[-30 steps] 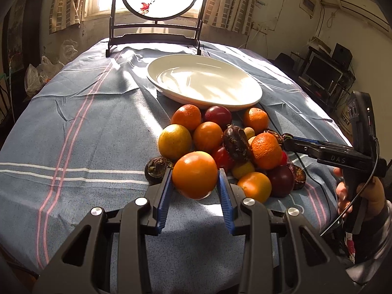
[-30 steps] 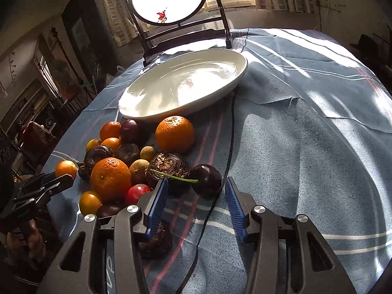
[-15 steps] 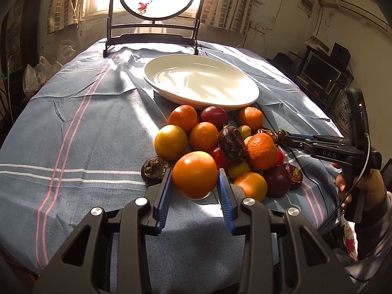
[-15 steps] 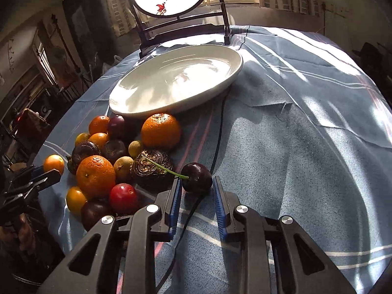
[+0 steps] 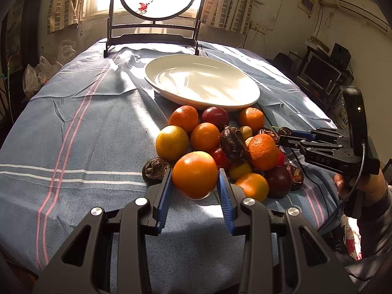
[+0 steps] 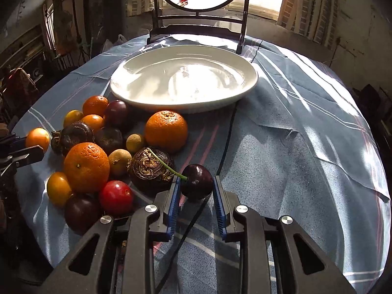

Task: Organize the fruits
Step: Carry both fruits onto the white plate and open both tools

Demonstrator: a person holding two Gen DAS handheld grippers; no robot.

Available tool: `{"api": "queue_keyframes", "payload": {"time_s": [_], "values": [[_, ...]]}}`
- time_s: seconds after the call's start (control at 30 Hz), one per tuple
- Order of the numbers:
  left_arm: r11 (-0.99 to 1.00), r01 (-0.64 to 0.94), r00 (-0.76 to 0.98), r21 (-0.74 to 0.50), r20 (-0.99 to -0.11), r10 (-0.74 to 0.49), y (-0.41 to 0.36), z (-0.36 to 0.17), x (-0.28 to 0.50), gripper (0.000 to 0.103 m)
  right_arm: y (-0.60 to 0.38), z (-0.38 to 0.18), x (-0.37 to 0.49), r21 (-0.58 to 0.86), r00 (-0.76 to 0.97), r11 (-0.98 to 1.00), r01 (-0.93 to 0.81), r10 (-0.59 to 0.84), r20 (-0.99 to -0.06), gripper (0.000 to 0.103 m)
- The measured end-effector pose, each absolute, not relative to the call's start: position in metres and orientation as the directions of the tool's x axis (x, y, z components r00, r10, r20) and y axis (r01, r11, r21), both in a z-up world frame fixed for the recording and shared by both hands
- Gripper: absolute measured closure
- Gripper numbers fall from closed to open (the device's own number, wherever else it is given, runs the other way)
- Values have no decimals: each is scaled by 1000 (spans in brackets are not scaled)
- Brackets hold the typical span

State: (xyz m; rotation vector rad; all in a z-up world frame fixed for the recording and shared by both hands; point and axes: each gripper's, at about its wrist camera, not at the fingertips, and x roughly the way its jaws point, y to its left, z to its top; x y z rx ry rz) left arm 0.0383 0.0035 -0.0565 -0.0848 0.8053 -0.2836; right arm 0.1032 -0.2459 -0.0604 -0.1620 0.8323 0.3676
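A pile of fruits (image 5: 220,147) lies near the middle of the tabletop (image 5: 85,127), just beside a white oval plate (image 5: 201,83) on the side toward the far edge. The left gripper (image 5: 194,188) pinches an orange (image 5: 194,174) at the pile's near side. The right gripper (image 6: 196,197) pinches a dark cherry (image 6: 197,181) with a green stem, beside a wrinkled brown fruit (image 6: 150,166). A blue striped cloth covers the tabletop.
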Motion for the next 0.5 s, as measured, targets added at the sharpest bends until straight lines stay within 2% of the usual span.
{"api": "queue_keyframes", "payload": {"time_s": [0.3, 0.5], "values": [[958, 222, 689, -180, -667, -285, 8, -36, 51, 68, -262, -15, 105, 170, 630, 900, -402, 406, -662, 76], [957, 258, 707, -133, -650, -281, -7, -1, 106, 68, -240, 13, 156, 209, 622, 882, -422, 449, -641, 76]]}}
